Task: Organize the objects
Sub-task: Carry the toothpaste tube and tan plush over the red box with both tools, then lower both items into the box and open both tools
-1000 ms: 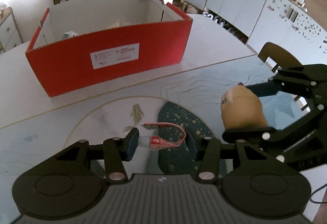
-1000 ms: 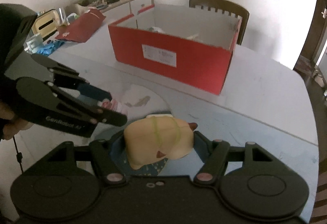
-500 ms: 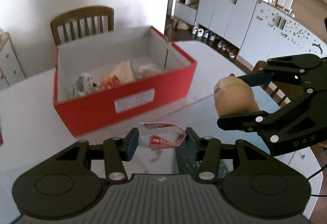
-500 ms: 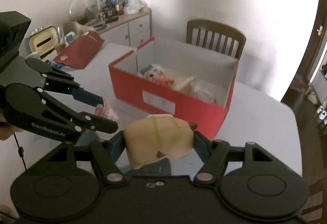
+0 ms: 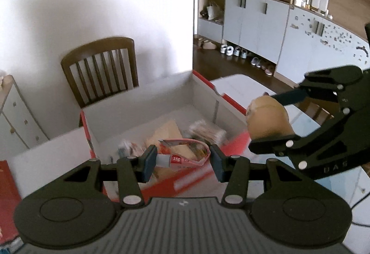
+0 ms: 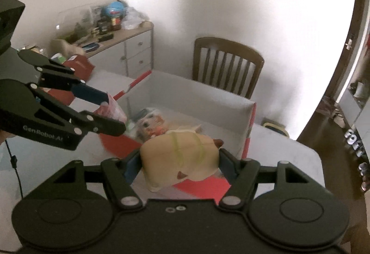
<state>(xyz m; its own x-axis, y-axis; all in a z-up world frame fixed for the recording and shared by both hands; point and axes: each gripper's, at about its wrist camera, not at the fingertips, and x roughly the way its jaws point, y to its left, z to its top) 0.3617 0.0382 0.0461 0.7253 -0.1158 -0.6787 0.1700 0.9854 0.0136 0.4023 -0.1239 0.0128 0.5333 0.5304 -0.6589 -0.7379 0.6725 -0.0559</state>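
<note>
My left gripper (image 5: pixel 182 162) is shut on a small red and white tube (image 5: pixel 182 159) marked 15g, held in the air over the near wall of the open red box (image 5: pixel 231 101). My right gripper (image 6: pixel 179 161) is shut on a tan plush toy (image 6: pixel 180 156) with green stripes, also above the box's (image 6: pixel 251 129) near wall. The right gripper with the plush (image 5: pixel 268 119) shows at the right of the left wrist view; the left gripper (image 6: pixel 111 112) with the tube shows at the left of the right wrist view. Several small items (image 6: pixel 152 125) lie inside the box.
The box stands on a white table (image 6: pixel 284 156). A brown wooden chair (image 5: pixel 101 68) stands behind it against the white wall. A red lid (image 6: pixel 78 64) lies at the table's far left. White cabinets (image 5: pixel 254 22) and shoes on the floor are beyond the table on the right.
Both grippers have risen and moved forward from low over the table to above the box's near wall, each keeping hold of its object. The box's inside has come into view.
</note>
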